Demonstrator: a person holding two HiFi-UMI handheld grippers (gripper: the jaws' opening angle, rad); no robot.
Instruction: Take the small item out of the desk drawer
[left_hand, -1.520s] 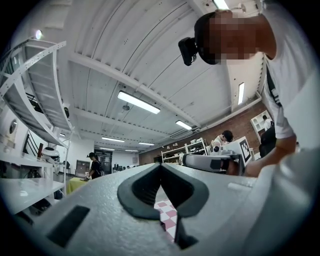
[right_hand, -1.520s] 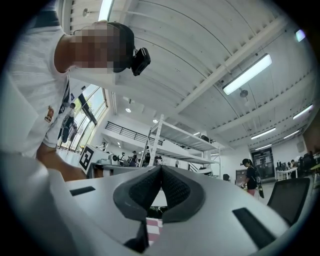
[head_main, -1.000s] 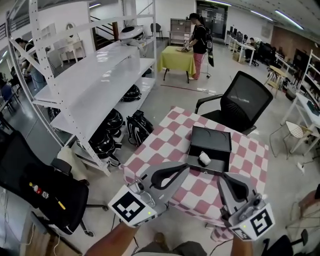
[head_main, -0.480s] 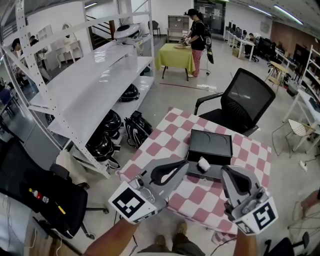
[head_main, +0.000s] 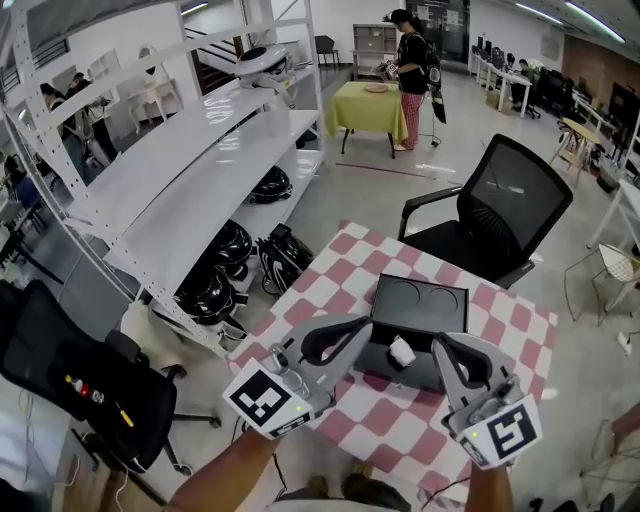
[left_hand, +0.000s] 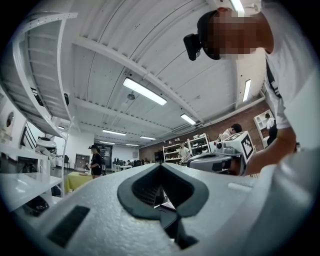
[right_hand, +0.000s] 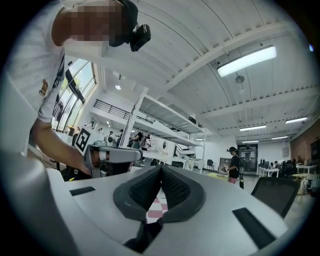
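A black desk drawer unit (head_main: 420, 298) stands on the table with the red-and-white checked cloth (head_main: 330, 290). Its drawer is pulled out toward me, and a small white item (head_main: 401, 352) lies in it. My left gripper (head_main: 362, 324) hovers just left of the item, jaws shut and empty. My right gripper (head_main: 438, 343) hangs just right of the item, also shut with nothing held. In the left gripper view the left gripper (left_hand: 160, 166) shows its tips meeting and points out over the room. The right gripper (right_hand: 161, 168) in its own view is closed too, with checked cloth seen below.
A black office chair (head_main: 500, 215) stands behind the table. A long white shelf rack (head_main: 200, 165) runs along the left, with dark helmets (head_main: 215, 265) under it. Another black chair (head_main: 70, 375) is at near left. A person (head_main: 412, 60) stands by a yellow table (head_main: 368, 108) far back.
My head view has shifted, and the table and drawer now sit closer under the grippers. Both grippers stay shut and now flank the white item more closely.
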